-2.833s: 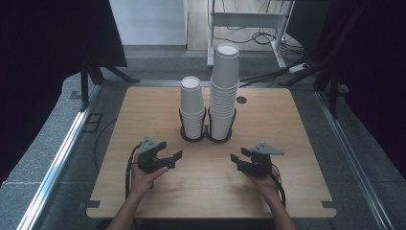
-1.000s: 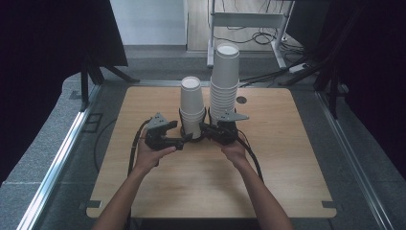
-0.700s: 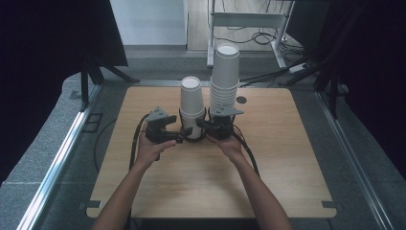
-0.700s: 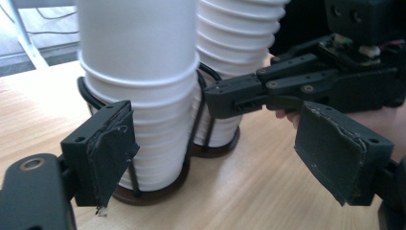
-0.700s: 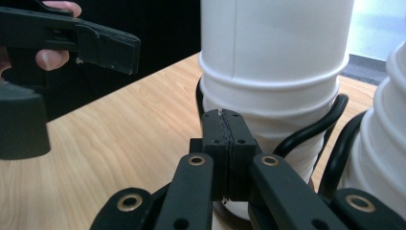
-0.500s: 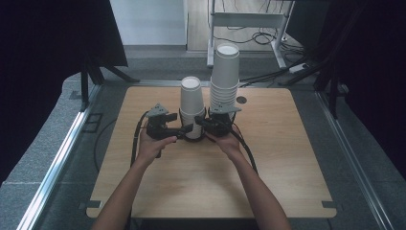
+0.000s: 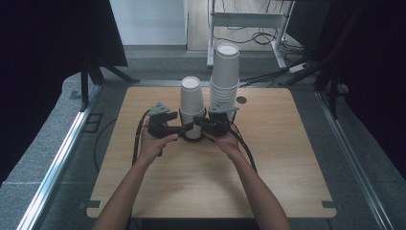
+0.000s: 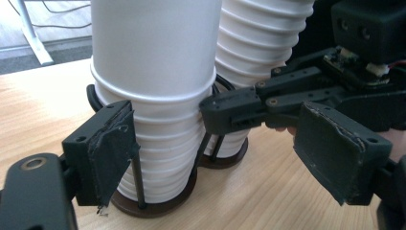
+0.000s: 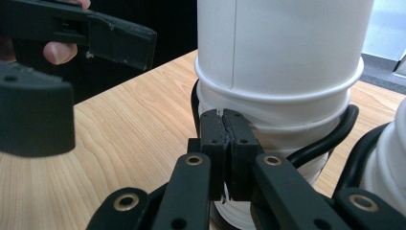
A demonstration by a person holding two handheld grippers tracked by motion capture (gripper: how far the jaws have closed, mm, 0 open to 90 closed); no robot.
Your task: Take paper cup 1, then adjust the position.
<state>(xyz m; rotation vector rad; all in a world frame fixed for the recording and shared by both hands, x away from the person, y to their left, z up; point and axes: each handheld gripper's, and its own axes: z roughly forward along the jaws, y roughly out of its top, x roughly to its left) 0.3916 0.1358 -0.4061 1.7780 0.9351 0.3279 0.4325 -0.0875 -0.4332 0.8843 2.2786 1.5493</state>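
Pale wooden tabletop (image 7: pixel 287 158) bears ribbed white paper cups (image 8: pixel 153 96); left tongs (image 8: pixel 230 158) gape around them, right tongs (image 9: pixel 222 129) clenched.

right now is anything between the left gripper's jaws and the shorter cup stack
Nothing visible. The left gripper has its jaws open around the shorter cup stack; one pad sits by the stack's side with no object between. The right gripper, jaws shut, rests against the same stack.
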